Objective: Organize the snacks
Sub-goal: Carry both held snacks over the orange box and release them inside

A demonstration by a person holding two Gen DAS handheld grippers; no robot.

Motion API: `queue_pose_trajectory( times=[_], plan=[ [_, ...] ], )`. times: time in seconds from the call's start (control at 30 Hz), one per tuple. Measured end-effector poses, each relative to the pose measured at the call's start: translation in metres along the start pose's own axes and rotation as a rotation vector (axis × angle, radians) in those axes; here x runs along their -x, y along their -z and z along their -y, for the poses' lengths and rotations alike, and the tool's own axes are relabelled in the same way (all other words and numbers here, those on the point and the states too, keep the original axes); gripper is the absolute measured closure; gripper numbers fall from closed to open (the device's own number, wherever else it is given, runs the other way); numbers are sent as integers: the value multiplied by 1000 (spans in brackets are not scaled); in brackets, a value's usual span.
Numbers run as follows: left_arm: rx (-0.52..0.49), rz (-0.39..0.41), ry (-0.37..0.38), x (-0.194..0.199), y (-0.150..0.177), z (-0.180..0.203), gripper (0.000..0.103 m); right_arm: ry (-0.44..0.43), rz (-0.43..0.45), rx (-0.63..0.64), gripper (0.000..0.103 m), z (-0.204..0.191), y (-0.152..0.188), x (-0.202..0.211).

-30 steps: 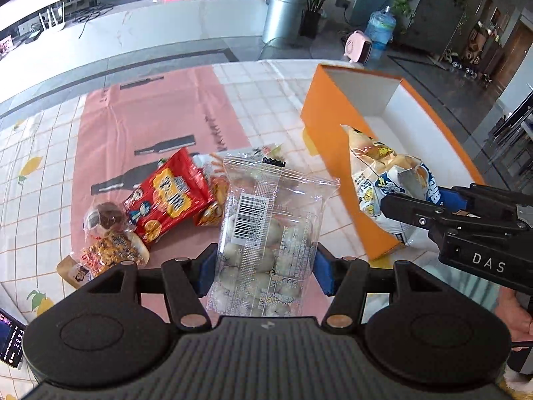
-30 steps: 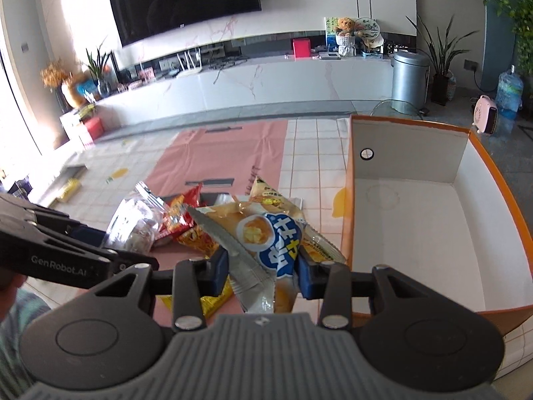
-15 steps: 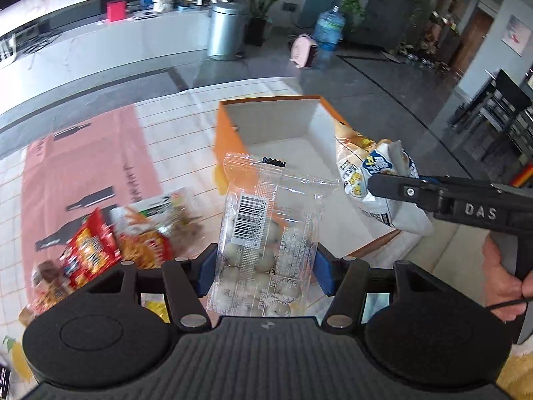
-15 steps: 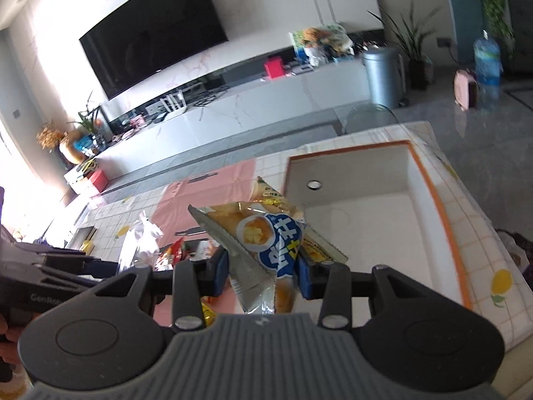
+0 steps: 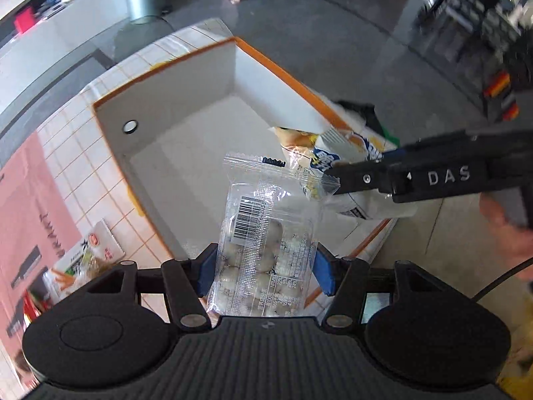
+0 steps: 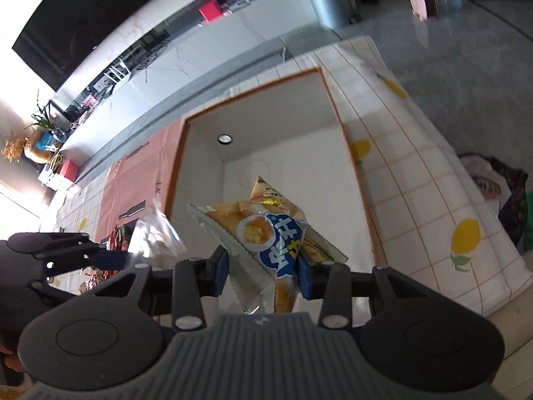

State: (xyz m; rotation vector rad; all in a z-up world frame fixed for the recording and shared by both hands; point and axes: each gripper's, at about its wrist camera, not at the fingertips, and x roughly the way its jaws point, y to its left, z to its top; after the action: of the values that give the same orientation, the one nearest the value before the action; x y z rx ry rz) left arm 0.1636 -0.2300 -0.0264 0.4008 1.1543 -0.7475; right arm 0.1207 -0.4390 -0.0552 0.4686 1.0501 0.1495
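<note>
left gripper (image 5: 265, 271) clamped on clear candy bag (image 5: 266, 233) | right gripper (image 6: 263, 271) clamped on chip bag (image 6: 266, 236) | both judged light, crinkly, slippery; best held mid-body over orange box (image 5: 166, 66)

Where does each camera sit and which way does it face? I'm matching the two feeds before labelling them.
Left wrist: sits on the left gripper, looking down into the orange-rimmed white box; its jaws hold a clear packet of white balls; the right gripper crosses.
Right wrist: on the right gripper, facing the same box; holds a yellow-and-blue chip bag; the left gripper shows.
Shared: box, both snacks.
</note>
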Motion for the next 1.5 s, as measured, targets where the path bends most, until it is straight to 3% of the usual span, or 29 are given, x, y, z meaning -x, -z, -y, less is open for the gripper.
queue_pose_trajectory(
  times=[0.17,0.33,0.47,0.57,0.7,0.93,1.07,1.33,1.5],
  plan=[
    [-143,-98,-46,-25,-15,10,36,17,-65,-22,64,6,-8,-14],
    [-223,-144,-116,-44,-20,19,36,65,-98,-73,64,11,-11,-29],
    [-378,-193,-85,-55,-13,30,36,77,-108,-64,64,17,-14,-32],
    [-421,-219,-81,-65,-10,33,36,54,-124,-63,64,19,-15,-33],
    [-406,-235,-86,-81,-9,32,36,67,-143,-48,64,15,-13,-42],
    [-324,-243,-15,-89,-12,15,33,110,-166,13,63,2,-13,-54],
    [-281,-249,33,-95,-15,3,26,109,-194,9,63,-1,-16,-58],
    [-151,-130,105,-58,-12,-22,25,158,-260,60,63,-14,-15,-76],
    [-103,-71,53,-29,-4,-34,26,210,-294,83,62,-21,-11,-88]
  ],
)
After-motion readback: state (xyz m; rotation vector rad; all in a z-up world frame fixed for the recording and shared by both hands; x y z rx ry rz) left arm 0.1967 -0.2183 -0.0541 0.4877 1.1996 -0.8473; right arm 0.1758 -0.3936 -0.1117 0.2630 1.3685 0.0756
